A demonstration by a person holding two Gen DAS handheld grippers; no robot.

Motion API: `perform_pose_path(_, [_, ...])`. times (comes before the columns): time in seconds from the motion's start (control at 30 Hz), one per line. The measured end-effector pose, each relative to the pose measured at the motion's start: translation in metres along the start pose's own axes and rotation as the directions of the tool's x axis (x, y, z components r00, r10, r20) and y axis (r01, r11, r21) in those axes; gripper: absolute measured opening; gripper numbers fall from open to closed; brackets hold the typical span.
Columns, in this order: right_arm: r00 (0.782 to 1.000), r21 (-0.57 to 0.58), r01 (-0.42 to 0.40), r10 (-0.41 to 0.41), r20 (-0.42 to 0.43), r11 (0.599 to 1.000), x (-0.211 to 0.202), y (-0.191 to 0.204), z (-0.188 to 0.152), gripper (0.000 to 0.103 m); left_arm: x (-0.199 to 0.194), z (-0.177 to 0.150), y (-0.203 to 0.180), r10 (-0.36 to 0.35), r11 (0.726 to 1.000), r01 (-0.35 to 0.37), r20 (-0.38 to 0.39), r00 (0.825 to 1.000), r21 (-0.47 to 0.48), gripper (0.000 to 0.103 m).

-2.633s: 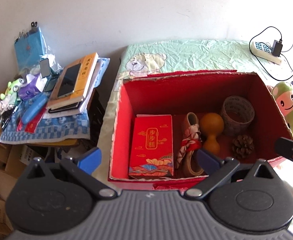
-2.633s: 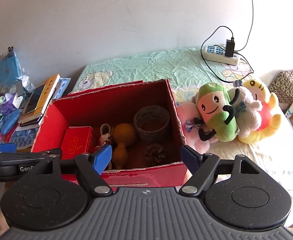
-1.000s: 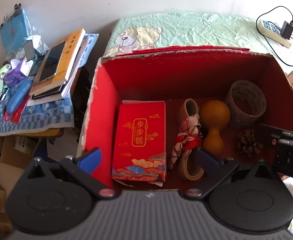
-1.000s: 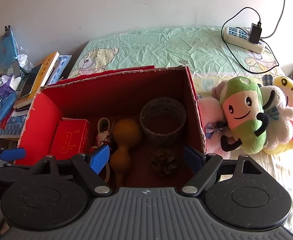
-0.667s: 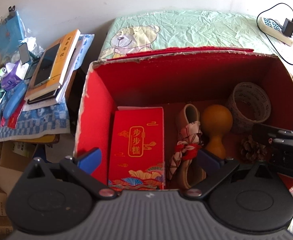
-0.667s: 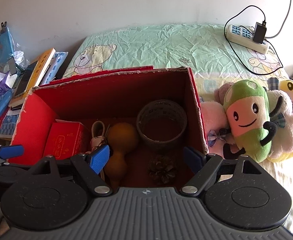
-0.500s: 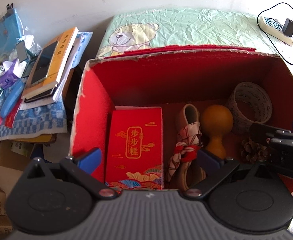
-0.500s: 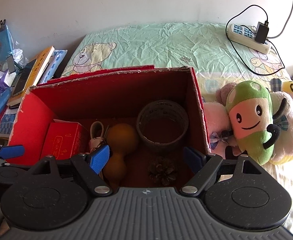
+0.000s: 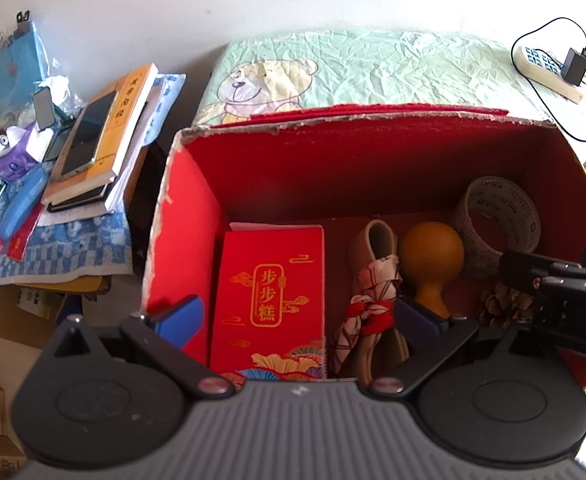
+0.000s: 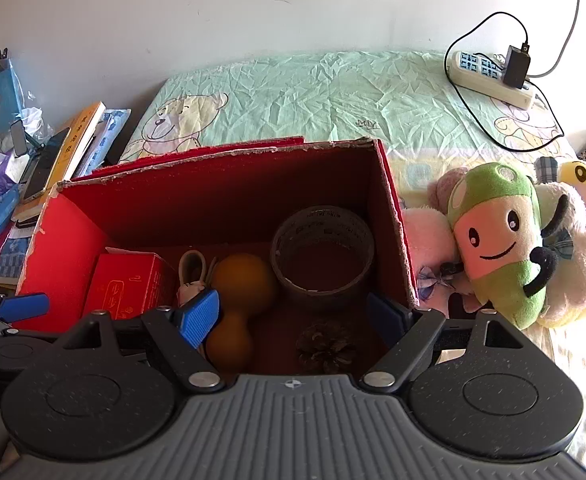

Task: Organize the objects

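An open red cardboard box point(image 9: 185, 232) sits on the bed and also shows in the right wrist view point(image 10: 65, 232). Inside lie a red gift box point(image 9: 269, 296), a small patterned shoe point(image 9: 373, 280), an orange gourd point(image 9: 431, 260), a tape roll point(image 9: 497, 220) and a pine cone point(image 9: 501, 308). My left gripper point(image 9: 297, 318) is open and empty over the box's near left, above the gift box. My right gripper point(image 10: 295, 314) is open and empty over the near right, above the gourd point(image 10: 241, 284), the pine cone point(image 10: 325, 346) and the tape roll point(image 10: 323, 256).
Plush toys point(image 10: 497, 248) lie right of the box. A power strip point(image 10: 489, 76) with a cable rests on the green sheet point(image 10: 333, 92). A side table at left holds books with a phone point(image 9: 93, 136) and a blue case point(image 9: 23, 208).
Both grippers have moved forward and down toward the box, which now fills more of both views. Both stay open and empty.
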State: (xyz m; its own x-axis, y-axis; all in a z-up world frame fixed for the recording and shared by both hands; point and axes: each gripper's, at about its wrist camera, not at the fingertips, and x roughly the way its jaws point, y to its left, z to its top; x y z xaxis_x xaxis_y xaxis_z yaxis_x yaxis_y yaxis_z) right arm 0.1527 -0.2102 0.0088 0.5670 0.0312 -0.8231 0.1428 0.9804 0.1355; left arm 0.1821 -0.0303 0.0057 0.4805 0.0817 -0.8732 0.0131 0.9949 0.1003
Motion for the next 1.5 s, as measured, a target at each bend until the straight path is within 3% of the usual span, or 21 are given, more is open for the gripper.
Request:
perform_pose_path(1.07, [0.993,-0.017,0.038,-0.036,0.111,0.999,-0.033,0.002,-0.022,0.083,-0.030,-0.020,0.003,0.059,0.998,-0.059,0.096,0.994,-0.001,0.101])
perform_pose_path(1.5, [0.991,0.010,0.062,-0.063,0.118,0.998,-0.031,0.002,-0.027,0.083,-0.026,-0.022,0.008,0.058,0.998,-0.059,0.089,0.994,0.007,0.101])
